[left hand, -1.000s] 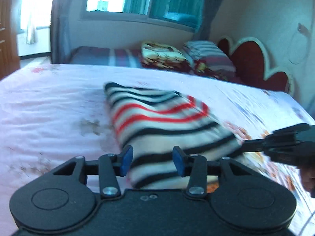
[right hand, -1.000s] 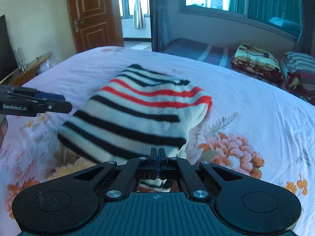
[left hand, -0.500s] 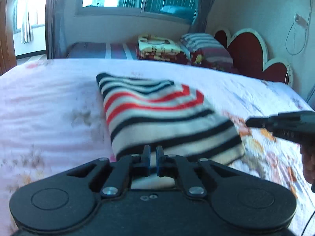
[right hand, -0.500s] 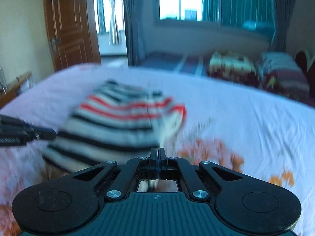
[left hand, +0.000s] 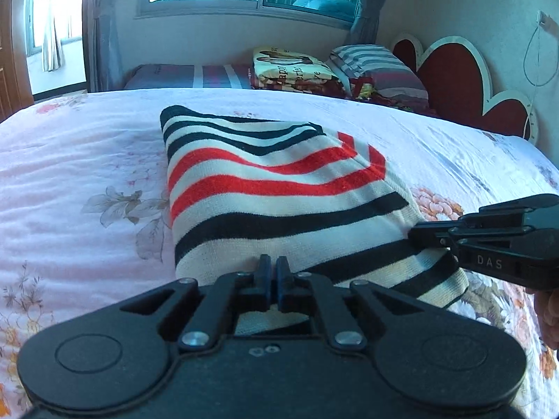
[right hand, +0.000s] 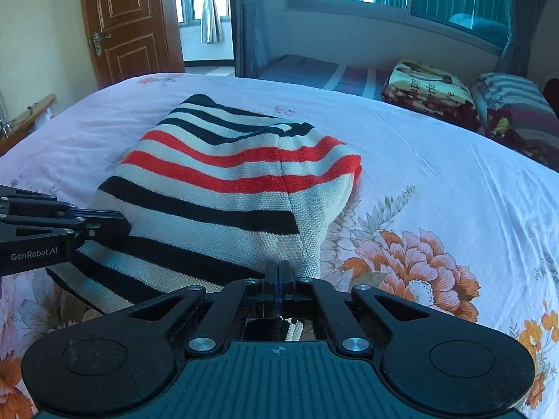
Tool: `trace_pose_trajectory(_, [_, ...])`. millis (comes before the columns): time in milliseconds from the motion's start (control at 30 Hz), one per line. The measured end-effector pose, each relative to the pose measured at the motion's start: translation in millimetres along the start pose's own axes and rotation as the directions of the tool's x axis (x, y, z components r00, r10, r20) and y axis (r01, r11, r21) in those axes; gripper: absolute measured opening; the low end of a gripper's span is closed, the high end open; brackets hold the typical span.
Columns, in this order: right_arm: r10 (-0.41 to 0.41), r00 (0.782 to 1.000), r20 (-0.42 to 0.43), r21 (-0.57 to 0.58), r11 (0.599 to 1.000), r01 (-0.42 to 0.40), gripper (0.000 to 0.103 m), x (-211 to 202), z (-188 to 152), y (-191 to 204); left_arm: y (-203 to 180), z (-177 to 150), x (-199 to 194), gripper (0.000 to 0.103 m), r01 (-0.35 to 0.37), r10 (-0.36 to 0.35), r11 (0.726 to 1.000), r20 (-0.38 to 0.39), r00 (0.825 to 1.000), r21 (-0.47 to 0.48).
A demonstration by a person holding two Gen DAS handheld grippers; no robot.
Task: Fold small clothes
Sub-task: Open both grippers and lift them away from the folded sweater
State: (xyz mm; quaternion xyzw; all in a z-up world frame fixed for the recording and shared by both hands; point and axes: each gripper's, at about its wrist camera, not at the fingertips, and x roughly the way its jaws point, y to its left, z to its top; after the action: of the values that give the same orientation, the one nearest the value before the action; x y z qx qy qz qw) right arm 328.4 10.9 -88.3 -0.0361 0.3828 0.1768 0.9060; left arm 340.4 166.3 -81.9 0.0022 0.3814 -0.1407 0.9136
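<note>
Right now a folded knitted sweater with cream, black and red stripes (left hand: 279, 195) is lying in the middle of a bed covered by a pale pink floral bedspread (left hand: 70, 174), its near hem lifted a little off the cover. Both grippers are working along that near edge. The left gripper (left hand: 273, 272) is sitting at the hem toward the sweater's left side, and its jaws are pressing nearly together with only a thin slit between them; cream knit is showing just behind and below them, so they seem to be pinching the hem. The right gripper (right hand: 278, 276) is sitting at the hem toward the sweater's right corner, its jaws closing flush together, with striped fabric showing in the gap under them, apparently clamped on the edge. In the left wrist view the right gripper (left hand: 433, 235) is reaching in from the side, its tips touching the lower black stripes. In the right wrist view the left gripper (right hand: 104, 225) is entering from the opposite side and resting against the sweater's edge.

Beyond the bed, a folded printed blanket (right hand: 429, 85) and a striped pillow (left hand: 377, 66) are resting near a red heart-shaped headboard (left hand: 454, 76). A brown wooden door (right hand: 129, 21) is standing by the window wall.
</note>
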Motion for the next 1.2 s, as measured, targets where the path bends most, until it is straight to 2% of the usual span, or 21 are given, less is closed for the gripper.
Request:
trace_pose_trajectory(200, [-0.023, 0.999, -0.027, -0.052, 0.998, 0.022, 0.000, 6, 8, 7, -15, 7, -6, 0.000, -0.057, 0.057, 0.998, -0.007, 0.998, 0.031])
trace_pose_trajectory(367, [0.032, 0.998, 0.062, -0.006, 0.999, -0.031, 0.000, -49, 3, 10, -33, 5, -62, 0.000, -0.075, 0.069, 0.995, 0.102, 0.992, 0.060])
trace_pose_trajectory(500, [0.039, 0.995, 0.093, -0.005, 0.999, -0.039, 0.000, -86, -13, 17, -48, -5, -91, 0.001, -0.092, 0.083, 0.994, 0.129, 0.988, 0.059])
trace_pose_trajectory(533, [0.041, 0.994, 0.103, 0.004, 0.999, -0.041, 0.000, -95, -17, 18, -52, -8, -99, 0.004, -0.094, 0.085, 0.994, 0.140, 0.987, 0.057])
trace_pose_trajectory(567, [0.043, 0.992, 0.118, 0.017, 0.999, -0.045, 0.000, -105, -22, 19, -56, -11, -108, 0.012, -0.094, 0.084, 0.994, 0.154, 0.984, 0.055])
trace_pose_trajectory(600, [0.046, 0.988, 0.150, 0.035, 0.998, -0.051, 0.002, -117, -27, 19, -62, -14, -118, 0.049, -0.102, 0.092, 0.993, 0.176, 0.980, 0.052])
trace_pose_trajectory(633, [0.022, 0.981, 0.190, 0.070, 0.997, -0.036, 0.054, -130, -32, 19, -69, -19, -128, 0.087, -0.149, 0.136, 0.988, 0.213, 0.968, 0.047])
trace_pose_trajectory(667, [-0.051, 0.980, 0.192, 0.112, 0.993, 0.029, 0.094, -141, -36, 20, -79, -26, -137, 0.099, -0.236, 0.219, 0.971, 0.261, 0.940, 0.033])
trace_pose_trajectory(700, [-0.115, 0.967, 0.227, 0.134, 0.987, 0.086, 0.103, -152, -41, 23, -88, -32, -145, 0.102, -0.283, 0.260, 0.958, 0.292, 0.920, 0.039])
trace_pose_trajectory(767, [-0.122, 0.958, 0.258, 0.132, 0.987, 0.090, 0.103, -170, -49, 23, -98, -40, -156, 0.102, -0.248, 0.222, 0.966, 0.264, 0.939, 0.070])
trace_pose_trajectory(833, [-0.126, 0.957, 0.263, 0.161, 0.983, 0.085, 0.103, -187, -57, 21, -105, -48, -171, 0.102, -0.262, 0.242, 0.964, 0.266, 0.933, 0.042])
trace_pose_trajectory(933, [-0.168, 0.947, 0.274, 0.191, 0.974, 0.118, 0.103, -213, -70, 20, -111, -62, -197, 0.102, -0.274, 0.255, 0.962, 0.302, 0.919, 0.022])
trace_pose_trajectory(1200, [-0.189, 0.931, 0.311, 0.245, 0.963, 0.114, 0.103, -283, -107, 26, -124, -92, -255, 0.102, -0.261, 0.259, 0.965, 0.323, 0.910, -0.039])
